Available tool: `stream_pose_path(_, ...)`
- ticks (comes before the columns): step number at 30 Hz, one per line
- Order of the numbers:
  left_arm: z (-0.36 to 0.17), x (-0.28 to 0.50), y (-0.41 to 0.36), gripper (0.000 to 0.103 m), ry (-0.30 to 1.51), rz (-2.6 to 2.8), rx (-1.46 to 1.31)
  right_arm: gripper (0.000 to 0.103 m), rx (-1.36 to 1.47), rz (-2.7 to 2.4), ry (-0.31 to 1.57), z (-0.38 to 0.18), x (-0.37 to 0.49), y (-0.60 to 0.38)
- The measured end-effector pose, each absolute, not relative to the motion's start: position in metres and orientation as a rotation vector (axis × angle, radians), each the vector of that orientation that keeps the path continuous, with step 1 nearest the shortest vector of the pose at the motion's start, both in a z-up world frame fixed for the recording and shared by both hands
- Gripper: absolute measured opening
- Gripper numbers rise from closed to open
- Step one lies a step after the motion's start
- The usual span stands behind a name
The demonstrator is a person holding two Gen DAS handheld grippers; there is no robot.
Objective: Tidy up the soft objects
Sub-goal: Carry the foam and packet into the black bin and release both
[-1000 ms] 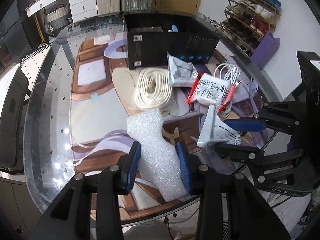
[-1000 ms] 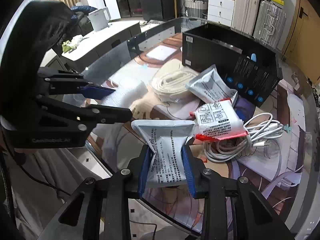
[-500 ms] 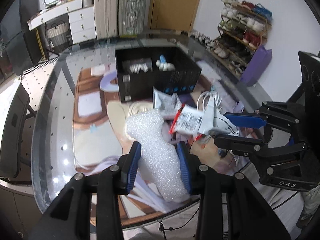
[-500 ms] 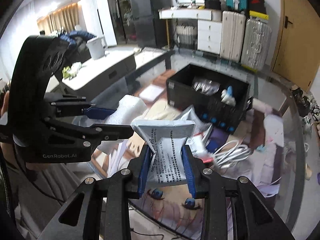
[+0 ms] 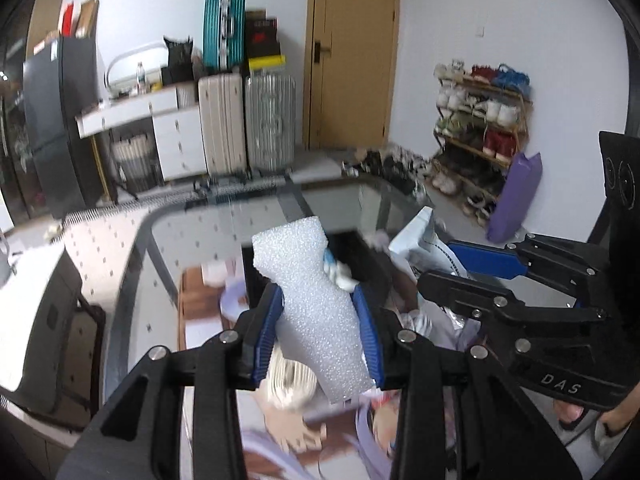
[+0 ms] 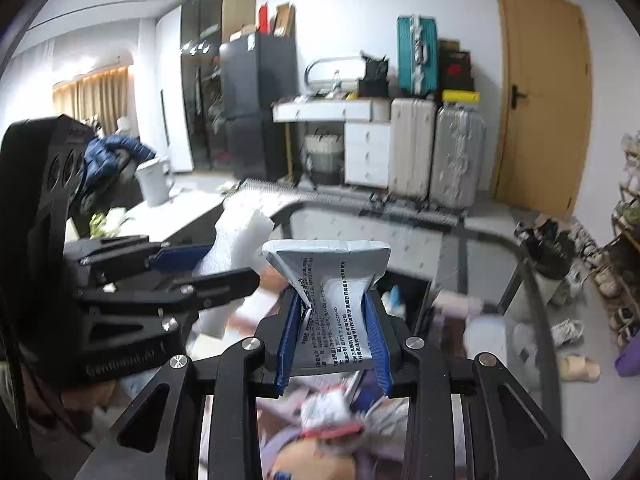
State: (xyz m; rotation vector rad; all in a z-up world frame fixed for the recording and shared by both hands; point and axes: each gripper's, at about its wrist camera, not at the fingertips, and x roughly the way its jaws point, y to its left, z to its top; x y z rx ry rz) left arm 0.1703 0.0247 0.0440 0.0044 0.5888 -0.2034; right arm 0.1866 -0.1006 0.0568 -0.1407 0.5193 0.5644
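My left gripper (image 5: 318, 334) is shut on a white foam piece (image 5: 316, 304) and holds it up above the table. My right gripper (image 6: 334, 338) is shut on a grey printed pouch (image 6: 332, 300), also lifted. Each gripper shows in the other's view: the right one (image 5: 472, 268) with the pouch (image 5: 420, 240), the left one (image 6: 200, 264) with the foam (image 6: 236, 248). The black box (image 5: 360, 252) lies just beyond both, partly hidden, with small white items inside. A coiled cream strap (image 5: 288, 384) lies blurred below the foam.
The glass table (image 5: 168, 248) carries a printed mat. A red-edged packet (image 6: 328, 412) lies blurred below the right gripper. Suitcases (image 5: 248, 120), a white dresser (image 5: 160, 128), a door and a shoe rack (image 5: 484, 120) stand beyond the table.
Both grippers have risen and tilted up with their loads, moving toward the black box. The table items have dropped low in both views.
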Motion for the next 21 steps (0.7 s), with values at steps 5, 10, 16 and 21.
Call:
stream_pose_path(5,0.055,0.199,0.027,0.036,0.519,-0.18,0.004,0.032,-0.098,0.505,0.487,0.069,0.216,-0.099)
stream_pose_path(10,0.042,0.233,0.036,0.036,0.551,-0.161,-0.027,0.032,-0.069,0.495,0.542,0.059,0.253,-0.098)
stream_pose_path(16,0.019,0.267,0.039,0.036,0.611,-0.143,-0.051,0.032,-0.053,0.451,0.58,0.045,0.301,-0.093)
stream_pose_path(21,-0.002,0.293,0.035,0.036,0.655,-0.12,-0.06,0.032,-0.03,0.446,0.637,0.024,0.329,-0.089)
